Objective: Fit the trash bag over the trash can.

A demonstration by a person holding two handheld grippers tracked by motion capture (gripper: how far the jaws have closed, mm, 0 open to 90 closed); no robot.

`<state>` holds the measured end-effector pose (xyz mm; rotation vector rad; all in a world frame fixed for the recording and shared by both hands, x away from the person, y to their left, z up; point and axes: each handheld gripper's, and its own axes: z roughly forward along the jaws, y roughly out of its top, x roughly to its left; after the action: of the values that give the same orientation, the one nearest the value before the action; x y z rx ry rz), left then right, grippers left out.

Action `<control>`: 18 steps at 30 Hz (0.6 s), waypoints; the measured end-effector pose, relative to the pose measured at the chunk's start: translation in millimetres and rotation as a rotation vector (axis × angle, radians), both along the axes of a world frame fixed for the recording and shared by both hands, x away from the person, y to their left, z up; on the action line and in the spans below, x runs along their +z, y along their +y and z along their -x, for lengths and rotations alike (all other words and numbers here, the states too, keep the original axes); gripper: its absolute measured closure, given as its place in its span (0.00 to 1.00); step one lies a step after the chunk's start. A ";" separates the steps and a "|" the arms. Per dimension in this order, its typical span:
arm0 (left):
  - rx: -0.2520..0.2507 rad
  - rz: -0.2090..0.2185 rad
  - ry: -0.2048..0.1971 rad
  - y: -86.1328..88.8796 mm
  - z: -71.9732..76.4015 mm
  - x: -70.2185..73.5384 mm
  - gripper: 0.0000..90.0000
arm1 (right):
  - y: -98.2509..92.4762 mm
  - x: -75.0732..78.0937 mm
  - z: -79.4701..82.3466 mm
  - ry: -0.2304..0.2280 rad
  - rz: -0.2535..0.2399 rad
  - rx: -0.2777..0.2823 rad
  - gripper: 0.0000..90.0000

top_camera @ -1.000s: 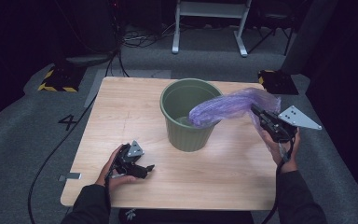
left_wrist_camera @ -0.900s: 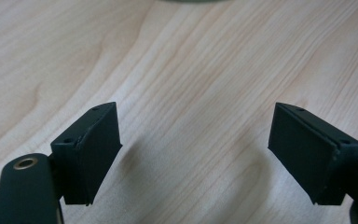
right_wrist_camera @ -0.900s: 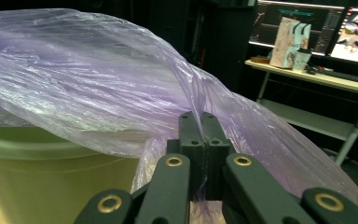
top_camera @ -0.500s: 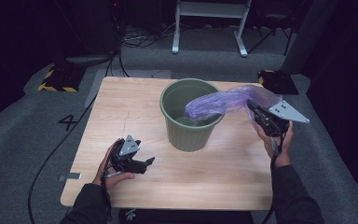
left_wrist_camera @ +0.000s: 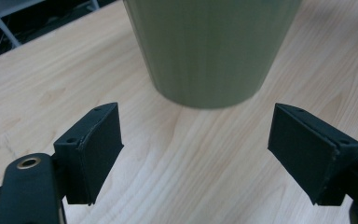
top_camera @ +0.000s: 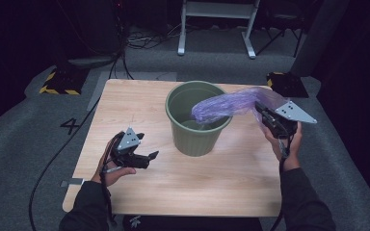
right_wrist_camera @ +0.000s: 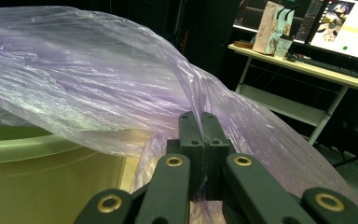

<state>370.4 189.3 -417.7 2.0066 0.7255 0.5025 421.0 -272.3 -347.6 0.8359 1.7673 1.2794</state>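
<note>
A green plastic bin (top_camera: pixel 195 120) stands upright on the wooden table (top_camera: pixel 139 103). A translucent purple bag (top_camera: pixel 226 106) stretches from the bin's mouth to my right gripper (top_camera: pixel 262 115), which is shut on the bag's edge right of the bin. In the right gripper view the closed jaws pinch the purple bag (right_wrist_camera: pixel 121 93) above the bin's rim (right_wrist_camera: pixel 32 144). My left gripper (top_camera: pixel 149 158) hovers open left of the bin, jaws pointing at it. The left gripper view shows the bin's lower wall (left_wrist_camera: pixel 205 51) ahead of the wide jaws, nothing between them.
The table's front edge lies close to the person's forearms. Grey carpet surrounds the table, with cables, a yellow-black striped block (top_camera: pixel 58 83) at left and a white metal stand (top_camera: pixel 217 24) behind. A desk with a monitor (right_wrist_camera: pixel 349 28) is in the background.
My left gripper has risen off the table and its jaws now point toward the bin. My right gripper has lifted slightly, carrying the bag's end further over the bin's mouth.
</note>
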 end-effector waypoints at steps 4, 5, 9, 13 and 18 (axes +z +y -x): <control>-0.017 0.043 -0.044 -3.6 0.2 18.9 0.20 | 6.5 3.5 0.6 -0.010 0.032 0.001 1.00; -0.017 0.043 -0.044 -3.6 0.2 18.9 0.20 | 6.5 3.5 0.6 -0.010 0.032 0.001 1.00; -0.021 0.078 -0.065 -6.7 -1.2 36.3 0.20 | 11.3 4.1 0.8 -0.012 0.054 0.006 1.00; -0.029 0.079 -0.090 -14.5 -3.7 51.3 0.21 | 16.2 2.7 0.7 -0.011 0.073 0.010 1.00; -0.050 0.080 -0.125 -30.3 -8.3 67.4 0.23 | 20.9 1.8 0.9 -0.015 0.085 0.013 1.00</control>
<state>378.7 158.9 -350.3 1.8960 0.6088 0.5554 420.0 -251.3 -345.8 0.7662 1.8054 1.2073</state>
